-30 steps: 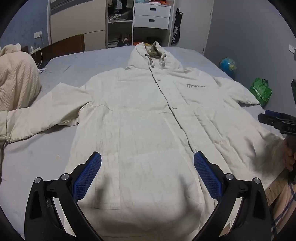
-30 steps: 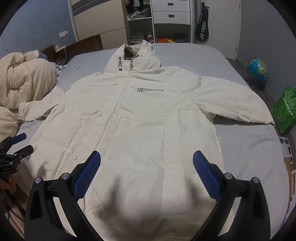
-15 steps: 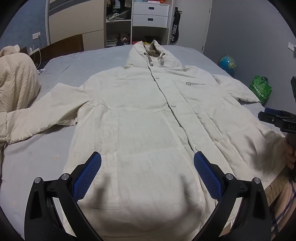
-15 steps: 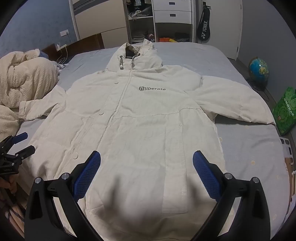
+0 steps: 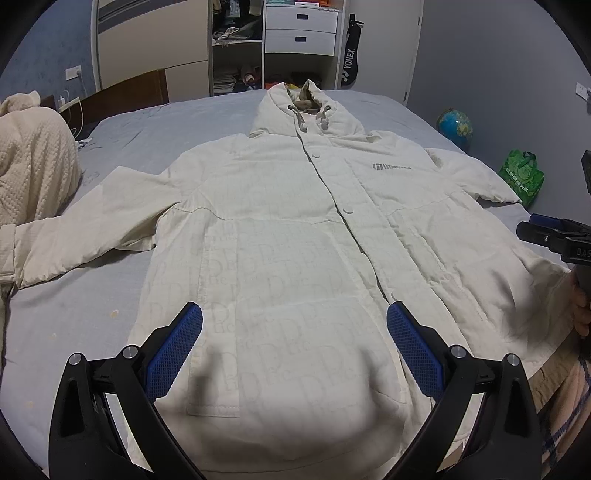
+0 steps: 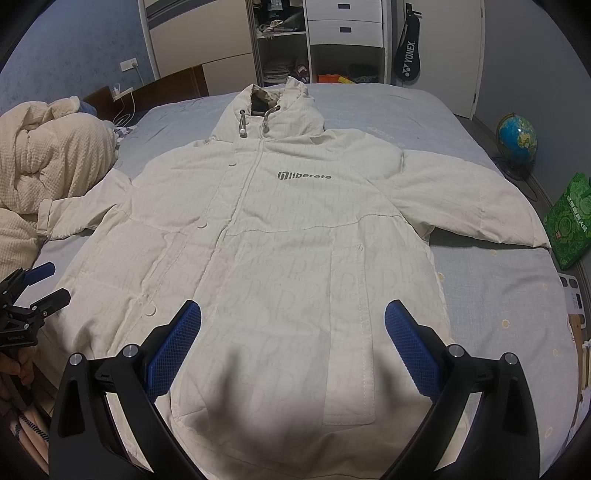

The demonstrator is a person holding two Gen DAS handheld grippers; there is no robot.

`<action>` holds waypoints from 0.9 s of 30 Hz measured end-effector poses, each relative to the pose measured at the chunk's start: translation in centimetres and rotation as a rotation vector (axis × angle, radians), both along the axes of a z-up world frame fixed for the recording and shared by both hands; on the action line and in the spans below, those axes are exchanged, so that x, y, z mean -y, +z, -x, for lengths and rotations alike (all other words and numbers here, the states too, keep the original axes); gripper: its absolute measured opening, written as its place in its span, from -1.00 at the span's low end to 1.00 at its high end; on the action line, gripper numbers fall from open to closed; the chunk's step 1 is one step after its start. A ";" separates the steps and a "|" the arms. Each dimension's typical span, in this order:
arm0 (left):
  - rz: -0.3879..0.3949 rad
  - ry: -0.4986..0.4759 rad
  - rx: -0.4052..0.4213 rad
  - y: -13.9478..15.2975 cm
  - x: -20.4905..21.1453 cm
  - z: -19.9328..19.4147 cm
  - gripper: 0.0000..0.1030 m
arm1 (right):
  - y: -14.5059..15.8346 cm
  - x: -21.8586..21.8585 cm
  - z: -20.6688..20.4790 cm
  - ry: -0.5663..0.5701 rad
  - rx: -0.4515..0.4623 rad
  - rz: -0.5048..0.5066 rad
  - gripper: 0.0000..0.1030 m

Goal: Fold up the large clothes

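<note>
A large cream hooded coat (image 5: pixel 280 236) (image 6: pixel 295 240) lies flat and face up on the grey bed (image 5: pixel 147 125), hood toward the far wall, both sleeves spread out sideways. My left gripper (image 5: pixel 293 347) hovers open over the hem on the coat's left pocket side, nothing between its blue pads. Over the hem near the right pocket, my right gripper (image 6: pixel 291 347) stands open too and holds nothing. Each gripper shows at the other view's edge: the right one (image 5: pixel 554 236), the left one (image 6: pixel 33 291).
A cream knitted blanket (image 6: pixel 44 162) is heaped on the bed's left side beside the left sleeve. A globe (image 6: pixel 517 136) and a green bag (image 6: pixel 569 218) stand on the floor to the right. Shelves and white drawers (image 5: pixel 301 29) line the far wall.
Both views have tilted slightly, so the coat sits a little higher in frame. The coat itself has not moved and both grippers stay open.
</note>
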State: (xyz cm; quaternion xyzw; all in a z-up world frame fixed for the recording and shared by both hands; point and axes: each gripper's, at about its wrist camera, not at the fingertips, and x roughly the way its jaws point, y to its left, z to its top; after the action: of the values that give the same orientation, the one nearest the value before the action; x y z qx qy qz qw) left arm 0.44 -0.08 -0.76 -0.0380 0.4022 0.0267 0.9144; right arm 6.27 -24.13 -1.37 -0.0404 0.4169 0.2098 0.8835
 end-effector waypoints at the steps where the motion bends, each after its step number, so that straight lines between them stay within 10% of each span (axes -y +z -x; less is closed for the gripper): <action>1: -0.001 0.001 -0.001 -0.1 0.0 0.0 0.87 | 0.0 0.0 0.0 -0.001 -0.001 0.000 0.85; 27: -0.004 -0.001 0.000 -0.1 0.1 -0.1 0.87 | 0.0 0.0 -0.1 0.000 -0.003 0.001 0.85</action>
State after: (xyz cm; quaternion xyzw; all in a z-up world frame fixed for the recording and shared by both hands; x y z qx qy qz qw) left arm 0.55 -0.20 -0.89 -0.0360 0.4020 0.0270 0.9145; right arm 6.34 -24.11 -1.32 -0.0407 0.4186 0.2097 0.8827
